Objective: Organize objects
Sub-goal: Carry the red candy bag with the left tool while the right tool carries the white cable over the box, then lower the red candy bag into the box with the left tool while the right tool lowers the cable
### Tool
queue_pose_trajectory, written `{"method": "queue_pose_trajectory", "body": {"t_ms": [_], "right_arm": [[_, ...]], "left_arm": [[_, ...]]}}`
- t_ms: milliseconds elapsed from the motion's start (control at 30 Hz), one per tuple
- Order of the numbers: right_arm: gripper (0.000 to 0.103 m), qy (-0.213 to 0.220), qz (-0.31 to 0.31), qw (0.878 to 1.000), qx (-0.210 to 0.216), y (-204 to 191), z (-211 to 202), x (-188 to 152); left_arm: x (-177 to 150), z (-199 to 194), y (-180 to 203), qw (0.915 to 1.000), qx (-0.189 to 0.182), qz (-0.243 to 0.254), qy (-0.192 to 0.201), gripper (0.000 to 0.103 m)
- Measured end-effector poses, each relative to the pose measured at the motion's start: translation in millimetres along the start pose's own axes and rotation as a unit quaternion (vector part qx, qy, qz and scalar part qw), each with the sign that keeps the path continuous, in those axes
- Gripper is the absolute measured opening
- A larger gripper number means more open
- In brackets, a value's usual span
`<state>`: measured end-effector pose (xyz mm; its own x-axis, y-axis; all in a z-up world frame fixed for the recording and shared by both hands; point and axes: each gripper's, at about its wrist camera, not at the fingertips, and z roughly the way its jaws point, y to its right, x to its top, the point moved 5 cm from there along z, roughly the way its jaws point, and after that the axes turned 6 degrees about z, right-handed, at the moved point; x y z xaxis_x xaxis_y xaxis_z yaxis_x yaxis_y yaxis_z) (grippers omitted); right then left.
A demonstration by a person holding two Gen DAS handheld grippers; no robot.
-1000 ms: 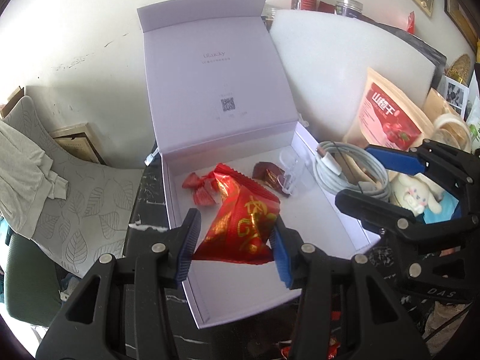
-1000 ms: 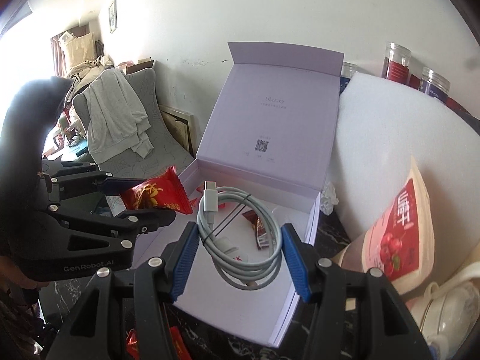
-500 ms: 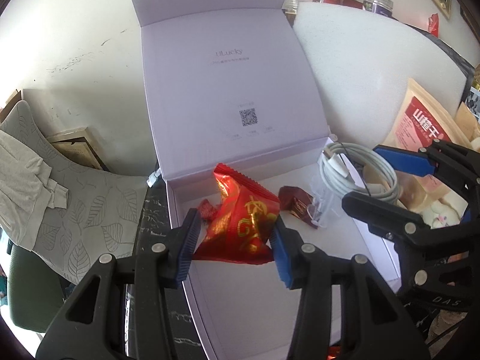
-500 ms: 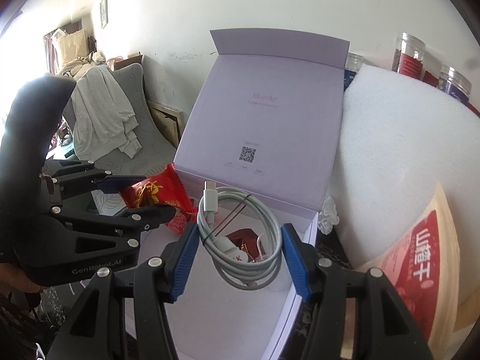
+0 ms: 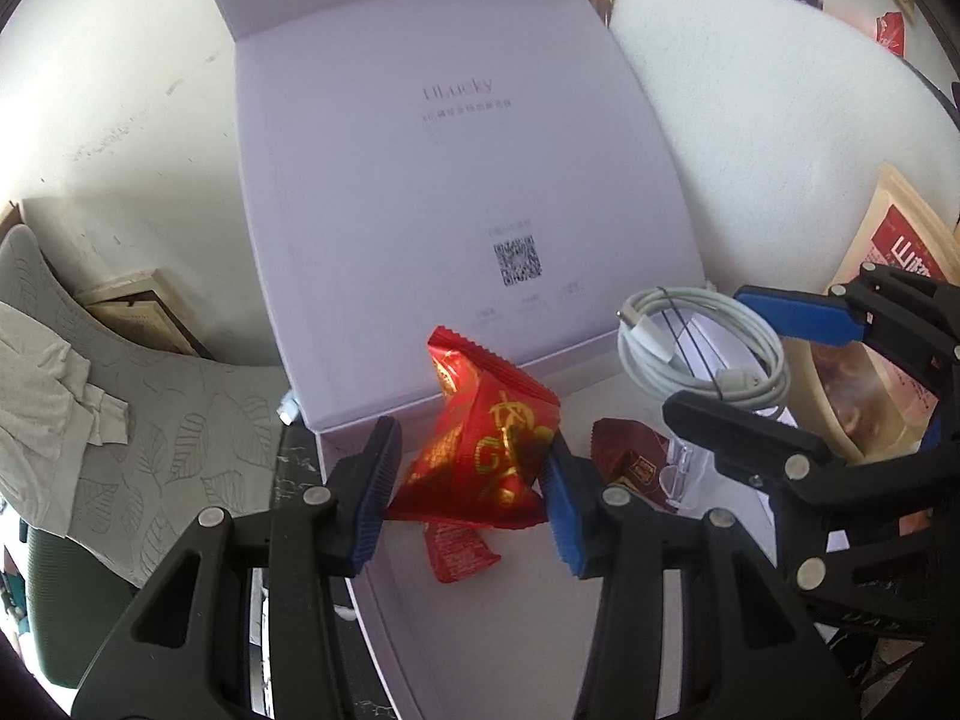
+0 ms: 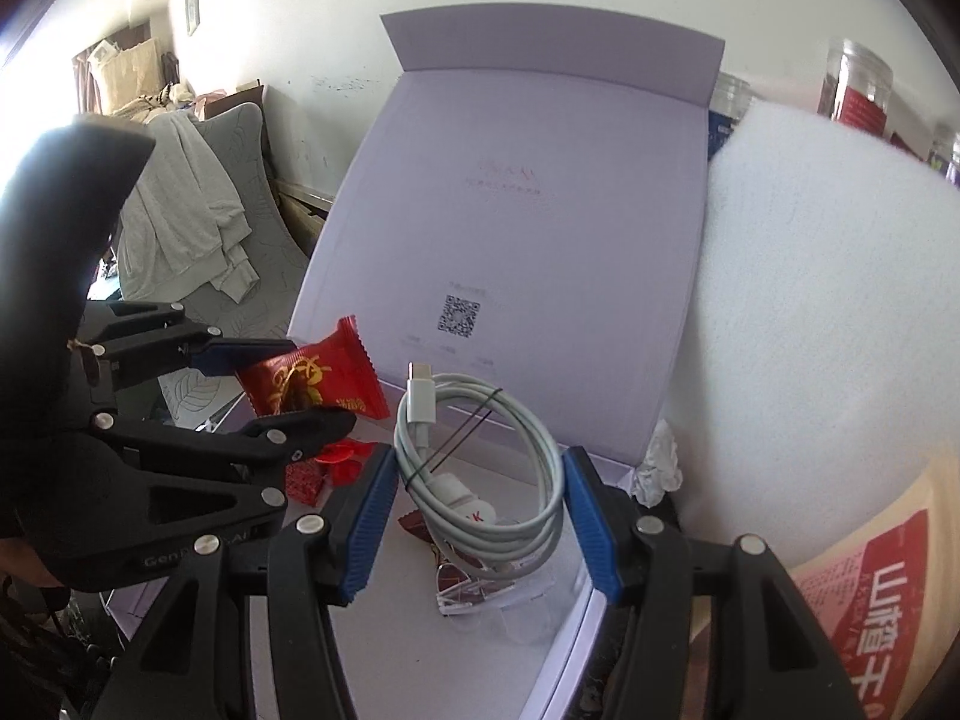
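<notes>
— Box (image 5: 456,648) first: where does it sit, and what is over it?

— Pale lilac, lid (image 5: 444,180) standing upright at the far edge; both claws hang above its open tray, the left gripper (image 5: 468,498) toward the tray's left wall, the right gripper (image 6: 480,516) toward its right wall.

— What does the left one carry?

— A red snack packet (image 5: 486,456) with gold print, pinched between the two blue pads (image 5: 564,510); the packet sticks up past the fingertips, held clear above the tray floor, near the far left corner.

— And the right?

— A coiled white cable (image 6: 486,480), bound with a thin dark tie; the coil is squeezed from both sides by the blue pads (image 6: 369,522), its plug end pointing up toward the lid; it hangs above the tray's right half.

— Anything already lying in the tray?

— A smaller red packet (image 5: 459,552) lies on the floor just under the held one; a dark red wrapper (image 5: 630,462) and a clear plastic piece (image 5: 684,468) lie near the far right corner, below the cable; outside the right wall, a tan pouch (image 6: 864,600) with a red label leans against white foam (image 6: 828,300).
</notes>
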<state>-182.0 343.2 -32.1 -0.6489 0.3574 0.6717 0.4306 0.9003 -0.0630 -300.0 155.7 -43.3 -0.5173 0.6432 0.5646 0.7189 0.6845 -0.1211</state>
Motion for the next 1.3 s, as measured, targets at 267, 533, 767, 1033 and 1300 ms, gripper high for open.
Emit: {"method": "queue_pose_trajectory", "body": {"t_ms": [267, 533, 767, 1033, 1300], "right_arm": [[0.057, -0.033, 0.008, 0.999, -0.004, 14.5, 27.0, -11.1], [0.057, -0.05, 0.006, 0.999, -0.01, 17.4, 37.0, -21.6], [0.057, -0.067, 0.004, 0.998, -0.017, 16.9, 46.9, -27.4], [0.058, -0.085, 0.012, 0.996, -0.017, 15.7, 51.2, -28.4], [0.058, -0.087, 0.001, 0.996, -0.03, 7.8, 41.1, -28.8]], "left_arm": [[-4.9, 21.5, 1.7, 0.9997, -0.004, 0.007, -0.024, 0.044], [-12.0, 37.2, 8.7, 0.9985, -0.011, 0.018, -0.051, 0.044], [-16.4, 44.2, 15.6, 0.9975, -0.017, 0.013, -0.067, 0.044], [-22.4, 48.0, 19.1, 0.9964, -0.011, 0.005, -0.084, 0.046], [-29.6, 44.0, 29.0, 0.9944, 0.009, 0.01, -0.105, 0.052]]}}
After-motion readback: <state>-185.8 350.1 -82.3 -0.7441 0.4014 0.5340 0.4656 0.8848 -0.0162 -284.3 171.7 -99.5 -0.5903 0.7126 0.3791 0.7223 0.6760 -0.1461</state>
